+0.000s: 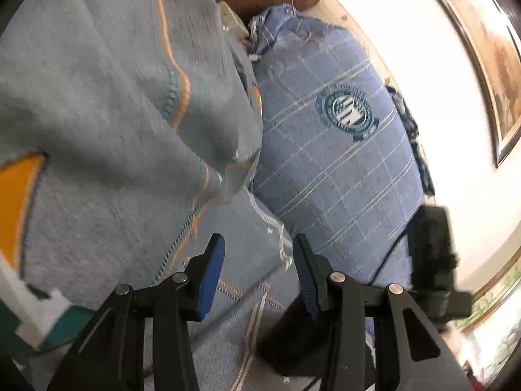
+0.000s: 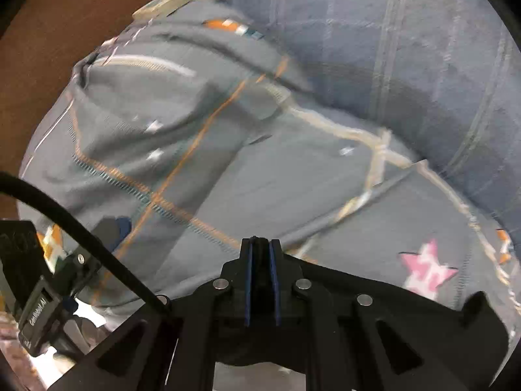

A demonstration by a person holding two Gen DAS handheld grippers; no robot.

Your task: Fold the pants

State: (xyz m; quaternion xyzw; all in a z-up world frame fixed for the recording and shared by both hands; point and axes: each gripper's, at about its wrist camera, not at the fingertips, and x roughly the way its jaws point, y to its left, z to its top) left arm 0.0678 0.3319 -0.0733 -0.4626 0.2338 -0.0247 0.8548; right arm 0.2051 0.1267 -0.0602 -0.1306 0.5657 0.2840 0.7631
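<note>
Grey pants (image 1: 107,123) with orange stitching and an orange patch lie rumpled across the left wrist view. They fill the right wrist view (image 2: 202,150) too, with a pink star patch (image 2: 426,268) at the lower right. My left gripper (image 1: 259,244) is open just above the grey fabric, nothing between its blue pads. My right gripper (image 2: 260,244) is shut, its pads pressed together at the pants' near edge; whether cloth is pinched between them is not visible. The left gripper's body (image 2: 42,296) shows at the lower left of the right wrist view.
A blue checked pillow (image 1: 338,150) with a round crest lies against the pants on the right and also shows in the right wrist view (image 2: 407,49). A brown surface (image 2: 65,16) lies beyond the pants. A framed picture (image 1: 501,75) hangs on the bright wall.
</note>
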